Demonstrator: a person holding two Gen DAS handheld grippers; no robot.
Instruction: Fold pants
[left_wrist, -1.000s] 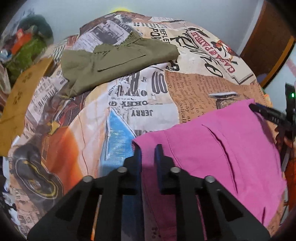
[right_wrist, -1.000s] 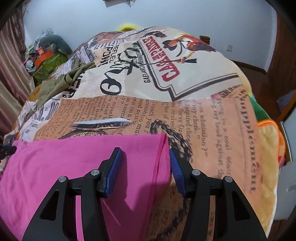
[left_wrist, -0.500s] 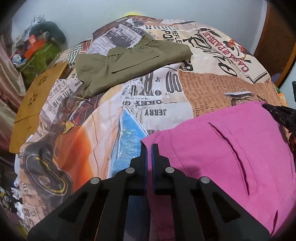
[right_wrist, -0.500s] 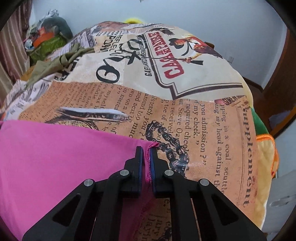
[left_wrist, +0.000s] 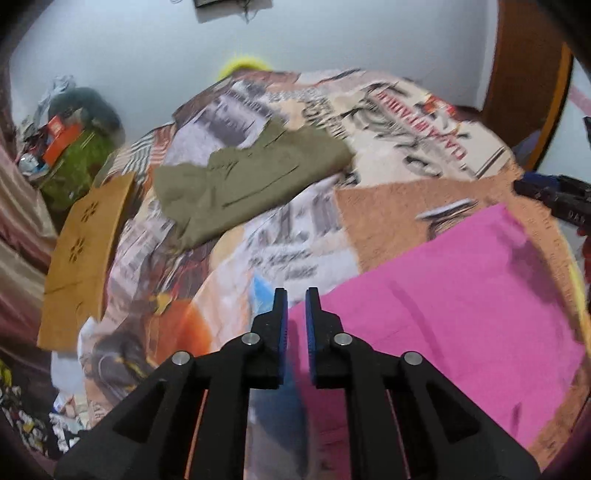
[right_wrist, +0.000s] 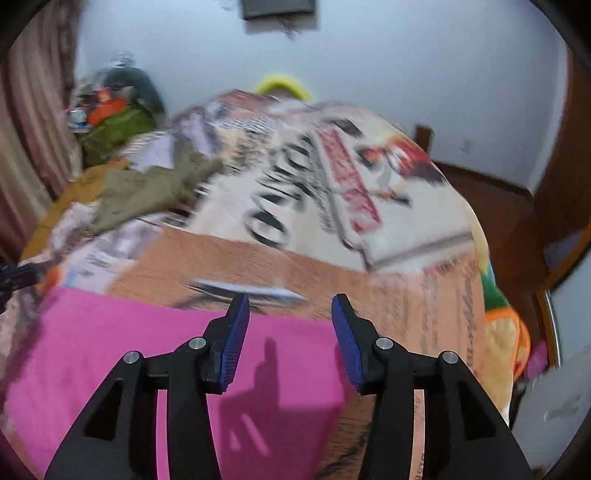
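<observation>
Here, bedspread (right_wrist: 388, 258) lettering blurs unreadable — pink pants (left_wrist: 443, 317) run 8-to-2 o'clock; left gripper (left_wrist: 296, 295) slightly parted, right gripper (right_wrist: 290, 301) spread — both empty.

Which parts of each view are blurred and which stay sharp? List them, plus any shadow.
Left wrist view: left gripper crisp, bedspread print and olive pants motion-smeared. Right wrist view: right gripper sharp, bedspread lettering streaked, wall softened; a hard gripper shadow falls on the pink pants. Both views bend strongly at the fisheye rim.
</observation>
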